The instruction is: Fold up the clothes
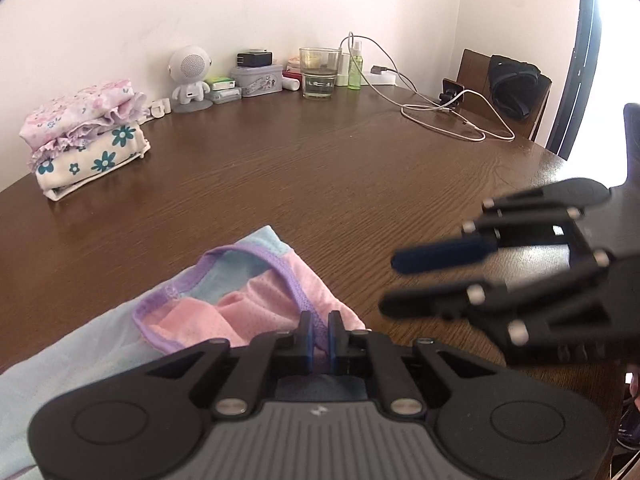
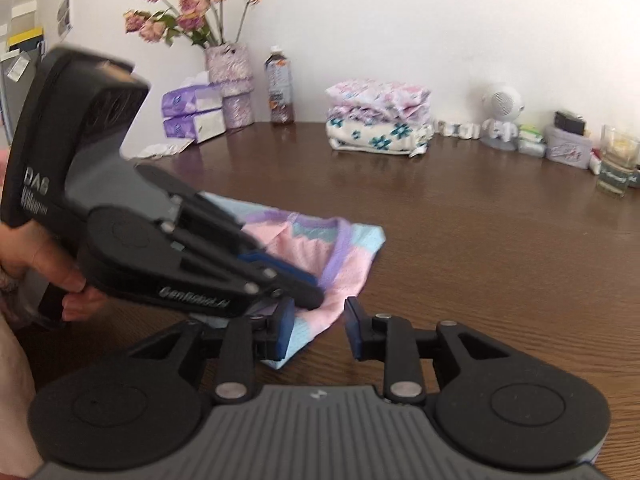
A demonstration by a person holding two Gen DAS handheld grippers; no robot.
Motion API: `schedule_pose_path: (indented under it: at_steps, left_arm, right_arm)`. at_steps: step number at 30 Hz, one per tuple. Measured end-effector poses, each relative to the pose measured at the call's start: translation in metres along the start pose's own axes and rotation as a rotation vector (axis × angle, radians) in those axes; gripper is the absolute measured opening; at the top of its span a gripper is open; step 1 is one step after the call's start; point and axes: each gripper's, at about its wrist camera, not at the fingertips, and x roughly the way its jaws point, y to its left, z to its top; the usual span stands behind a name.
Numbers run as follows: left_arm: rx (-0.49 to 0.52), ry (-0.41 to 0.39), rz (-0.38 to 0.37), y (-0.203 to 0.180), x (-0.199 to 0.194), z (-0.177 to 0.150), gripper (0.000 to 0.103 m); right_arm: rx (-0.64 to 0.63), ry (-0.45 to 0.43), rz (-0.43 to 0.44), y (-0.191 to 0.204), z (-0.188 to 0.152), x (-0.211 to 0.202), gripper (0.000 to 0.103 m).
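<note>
Dark wood-grain counter [image 1: 320,160] against white wall. Pink-blue garment [image 1: 248,300] rumpled at near edge, left tongs [image 1: 321,330] pinching its purple trim. Right tongs [image 2: 316,330] parted, empty. Folded stack [image 2: 378,120], flowers [image 2: 184,4] along back.

The desk [image 1: 320,168] is showing dark wood with a fine open grain and a soft sheen. The garment [image 1: 248,300] near its front edge is looking like thin perforated mesh cloth (pink and pale blue, with stitched purple binding). The left gripper [image 1: 321,340] is presenting matt black plastic with bright metal pins. The tumbler [image 1: 319,74] by the far edge is gleaming as clear glass.
</note>
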Motion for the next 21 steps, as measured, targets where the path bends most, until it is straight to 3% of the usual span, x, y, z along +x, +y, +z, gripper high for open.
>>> schedule_pose_path:
  at_steps: [3,12,21]
  left_arm:
    - [-0.012,-0.002,0.001,0.0,-0.002,-0.002,0.007]
    - [-0.021,-0.087,0.014,0.003,-0.014,0.011,0.007]
    - [-0.008,-0.031,0.03,0.009,0.016,0.014,0.006]
  right_arm:
    - [0.015,-0.004,-0.032,-0.011,0.009,0.004,0.027]
    - [-0.027,0.085,0.015,-0.013,0.011,0.044,0.025]
    - [-0.047,0.076,0.013,-0.008,0.009,0.039,0.024]
